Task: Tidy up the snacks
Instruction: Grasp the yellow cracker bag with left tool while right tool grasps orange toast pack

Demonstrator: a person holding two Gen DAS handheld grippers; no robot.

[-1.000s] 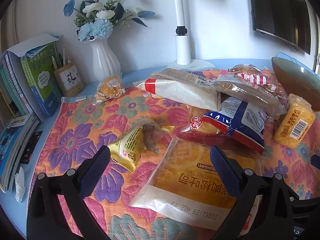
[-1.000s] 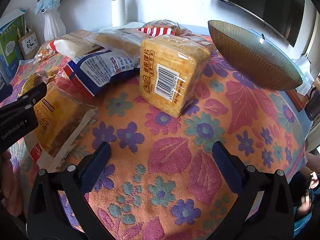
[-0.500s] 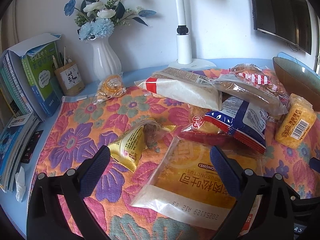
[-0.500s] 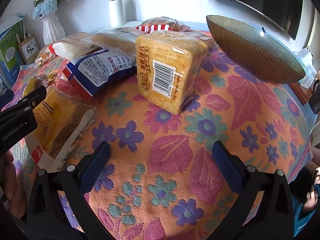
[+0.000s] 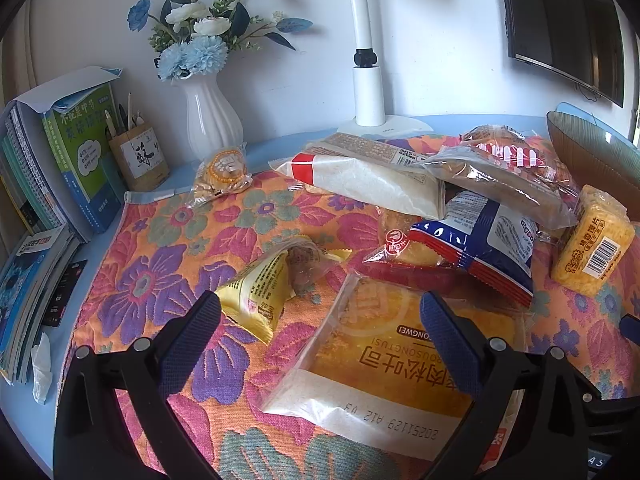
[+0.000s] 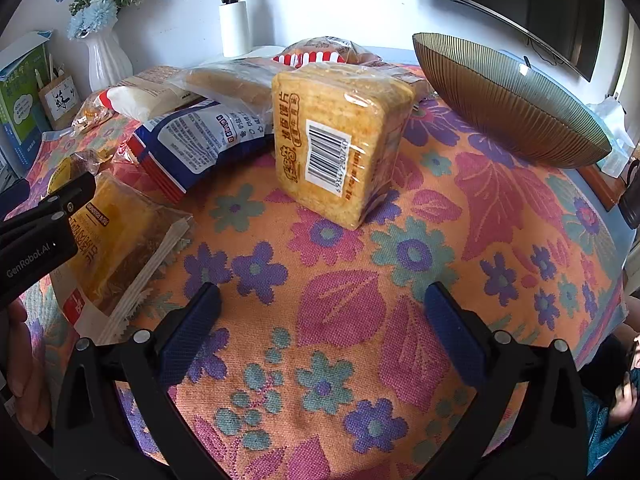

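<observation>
Snack packets lie on a flowered cloth. My left gripper (image 5: 320, 320) is open, hovering over a clear bag of orange toast (image 5: 400, 352) and a small yellow packet (image 5: 260, 292). Beyond them are a blue-and-red bag (image 5: 480, 244), a white bag with a red band (image 5: 368, 176) and a clear bread bag (image 5: 504, 184). My right gripper (image 6: 320, 312) is open over bare cloth, short of the yellow cracker block (image 6: 340, 136) that stands upright. A ribbed brown bowl (image 6: 508, 100) sits at the right.
A white vase of blue flowers (image 5: 212, 116), books (image 5: 76, 156), a pen holder (image 5: 140, 156) and a white lamp post (image 5: 368, 92) line the back. A small round snack packet (image 5: 224, 168) lies by the vase. A wall screen (image 6: 520, 4) hangs behind the bowl.
My right gripper has moved closer to the cracker block, which now looks larger. The left gripper's view has barely shifted, and both stay open.
</observation>
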